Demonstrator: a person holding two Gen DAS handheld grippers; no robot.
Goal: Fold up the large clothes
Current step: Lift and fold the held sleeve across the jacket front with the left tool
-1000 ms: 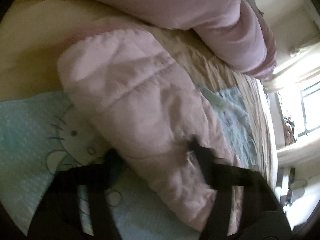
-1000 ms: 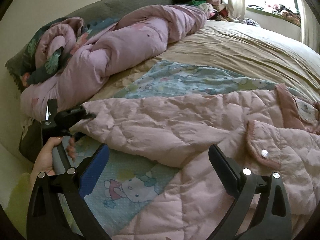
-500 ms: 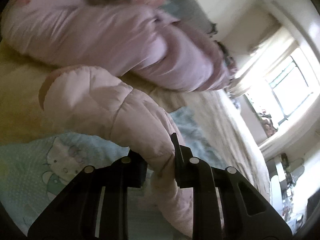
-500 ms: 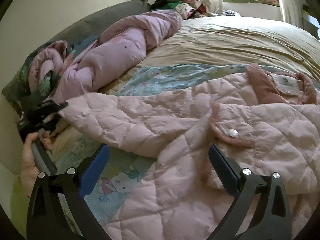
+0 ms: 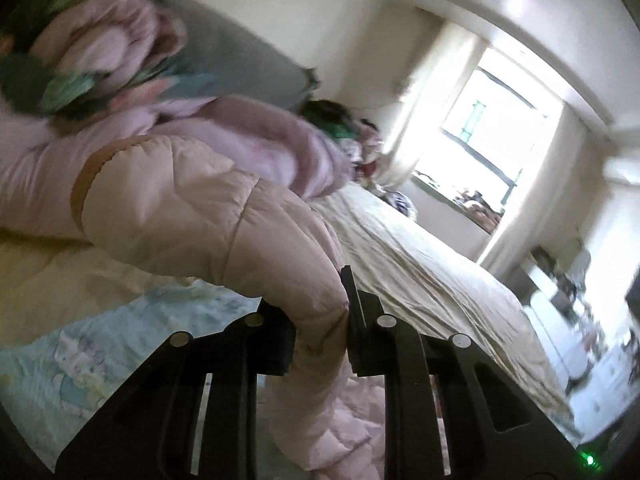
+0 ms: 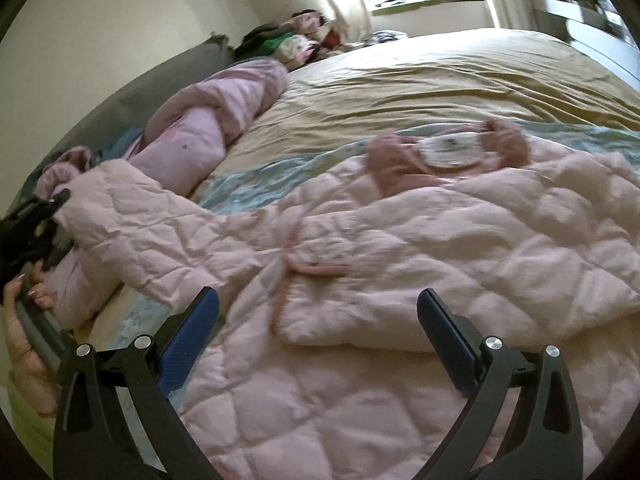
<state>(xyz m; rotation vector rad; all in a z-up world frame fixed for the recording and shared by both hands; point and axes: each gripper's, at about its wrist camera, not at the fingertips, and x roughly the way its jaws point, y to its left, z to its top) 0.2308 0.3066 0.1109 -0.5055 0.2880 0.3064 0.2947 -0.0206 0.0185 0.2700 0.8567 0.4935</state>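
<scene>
Sunlit bedding fills both views: a tan bed (image 6: pixel 440 80) with a rolled lilac duvet (image 6: pixel 200 128) at upper left. Across the lower frame lies the pink quilted coat (image 6: pixel 440 240), spread flat for folding. The left gripper (image 5: pixel 320 320) pinches the sleeve (image 5: pixel 224 216), lifted clear of the bed, likely to fold it inward. The right gripper (image 6: pixel 318 320) hovers with its jaws spread, holding nothing, probably ready to pin the body.
</scene>
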